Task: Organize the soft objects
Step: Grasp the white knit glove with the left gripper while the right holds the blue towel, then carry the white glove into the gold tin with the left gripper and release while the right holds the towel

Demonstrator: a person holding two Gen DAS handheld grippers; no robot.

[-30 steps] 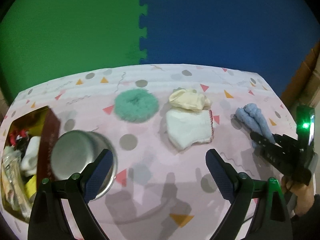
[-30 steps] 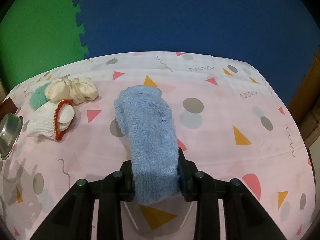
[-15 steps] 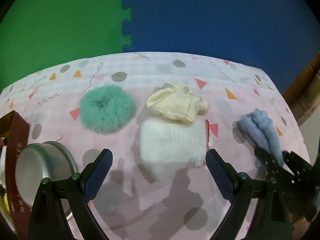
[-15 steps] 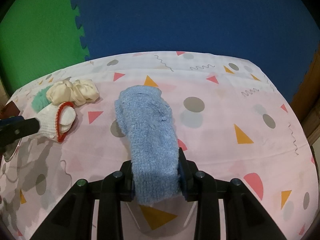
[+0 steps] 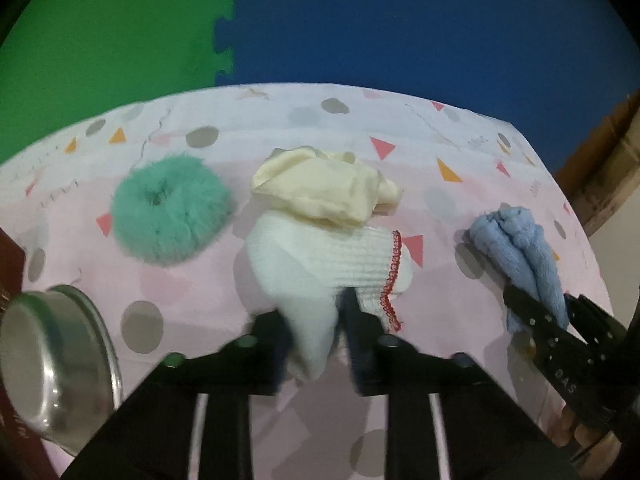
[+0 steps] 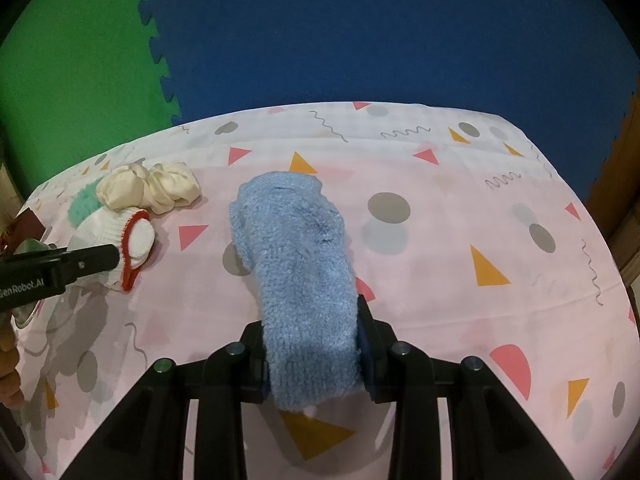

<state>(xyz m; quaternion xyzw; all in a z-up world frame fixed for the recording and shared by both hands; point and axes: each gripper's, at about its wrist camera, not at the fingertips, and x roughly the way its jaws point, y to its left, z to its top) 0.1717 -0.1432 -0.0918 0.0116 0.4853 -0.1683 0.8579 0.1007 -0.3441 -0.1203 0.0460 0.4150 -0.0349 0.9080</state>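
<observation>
left gripper (image 5: 312,334) now closed on the white glove (image 5: 320,264), was wide open 0.5 s ago. It has moved forward and right: steel bowl (image 5: 56,372) slides to frame's left edge, glove now between the fingers.

The left hand-held gripper (image 5: 314,334) pinches the white glove (image 5: 320,264), its red-stitched cuff to the right. A cream cloth (image 5: 324,192) lies touching the glove's far side. Left of the glove sits a green scrunchie (image 5: 170,208); a steel bowl (image 5: 56,364) is nearer. Well right of the glove, the right hand-held gripper (image 5: 538,312) grips a blue sock (image 5: 520,248).
</observation>
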